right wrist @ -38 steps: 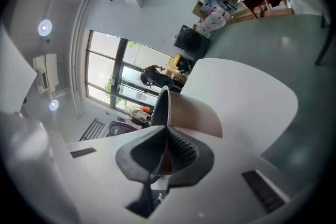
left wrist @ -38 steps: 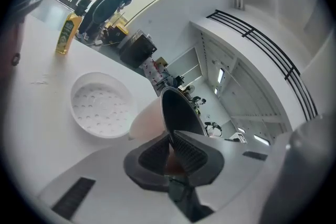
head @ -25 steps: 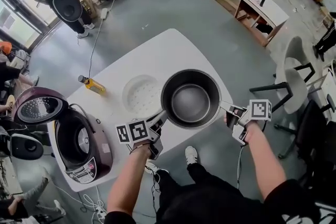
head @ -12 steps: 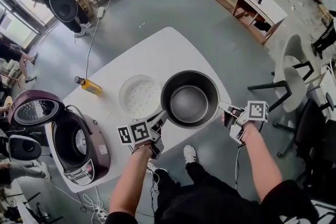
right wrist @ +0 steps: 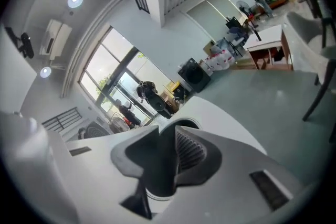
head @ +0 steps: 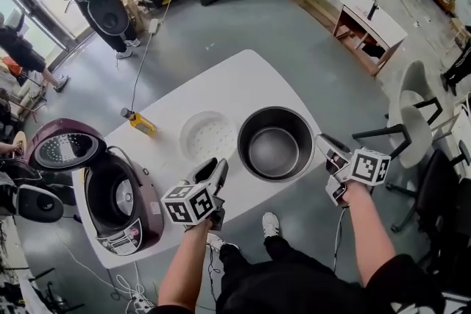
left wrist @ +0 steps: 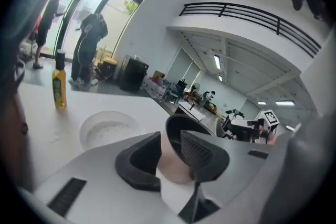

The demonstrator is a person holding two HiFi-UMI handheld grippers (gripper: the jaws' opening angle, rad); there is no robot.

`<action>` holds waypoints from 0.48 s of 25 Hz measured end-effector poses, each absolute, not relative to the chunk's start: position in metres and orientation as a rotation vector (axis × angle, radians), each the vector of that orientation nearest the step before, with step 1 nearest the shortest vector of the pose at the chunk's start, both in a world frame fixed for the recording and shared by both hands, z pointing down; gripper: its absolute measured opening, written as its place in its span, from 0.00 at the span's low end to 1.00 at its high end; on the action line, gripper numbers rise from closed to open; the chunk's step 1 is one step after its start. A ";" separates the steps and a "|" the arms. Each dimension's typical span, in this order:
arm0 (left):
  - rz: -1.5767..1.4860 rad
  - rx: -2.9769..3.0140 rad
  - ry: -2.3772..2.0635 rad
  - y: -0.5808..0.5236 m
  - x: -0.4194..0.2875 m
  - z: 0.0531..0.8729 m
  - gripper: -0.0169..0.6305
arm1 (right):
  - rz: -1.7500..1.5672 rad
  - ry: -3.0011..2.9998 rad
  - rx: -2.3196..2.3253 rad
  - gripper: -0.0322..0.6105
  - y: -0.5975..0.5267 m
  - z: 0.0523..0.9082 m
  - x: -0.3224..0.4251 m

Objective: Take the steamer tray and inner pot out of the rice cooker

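As the pot [head: 276,151] and the tray [head: 208,136] both sat on the desk [head: 221,81], outside the open cooker [head: 121,202], the task looked all but finished. The step in hand seemed to be letting go of the pot. The tray lay close beside the pot on its left, and the cooker stood at the desk's left end, its cavity apparently empty in the head view.

The left gripper [head: 218,167] pointed at the pot's near-left side, its tips just short of the rim. Its jaws had just been opening and stood a little apart. The pot's wall showed through the gap beyond them, and the pads were not pressing on it. The right gripper [head: 324,143] sat by the pot's right side, tips very near the rim. Its jaws too had just been opening, with a narrow gap between them and nothing gripped, and the pot's rim showed past the tips.

The next move probably called only for drawing both grippers clear without nudging the pot, which stood near the desk's front edge.
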State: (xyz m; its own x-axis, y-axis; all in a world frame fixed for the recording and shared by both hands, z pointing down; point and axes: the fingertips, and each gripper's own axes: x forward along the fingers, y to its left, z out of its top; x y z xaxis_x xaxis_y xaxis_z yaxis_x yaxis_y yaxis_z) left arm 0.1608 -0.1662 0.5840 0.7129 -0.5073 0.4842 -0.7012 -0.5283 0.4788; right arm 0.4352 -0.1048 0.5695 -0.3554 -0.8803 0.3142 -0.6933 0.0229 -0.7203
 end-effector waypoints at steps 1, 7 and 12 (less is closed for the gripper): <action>0.373 2.293 -0.965 -0.169 0.155 0.571 0.18 | -1.171 2.126 -1.648 0.19 -0.109 0.554 0.428; 0.355 2.475 -1.250 -0.171 0.110 0.500 0.02 | -0.726 2.446 -1.686 0.07 -0.129 0.474 0.353; 0.323 2.514 -1.472 -0.163 0.062 0.454 0.02 | -0.407 2.640 -1.574 0.05 -0.143 0.422 0.272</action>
State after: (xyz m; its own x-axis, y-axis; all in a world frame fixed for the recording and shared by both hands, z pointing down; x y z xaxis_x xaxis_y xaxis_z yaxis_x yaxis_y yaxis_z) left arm 0.0619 -0.1631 0.4539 0.4771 -0.8291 0.2914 -0.8750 -0.4791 0.0695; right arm 0.2724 -0.1434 0.4224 -0.4838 -0.8697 0.0979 -0.8588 0.4503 -0.2445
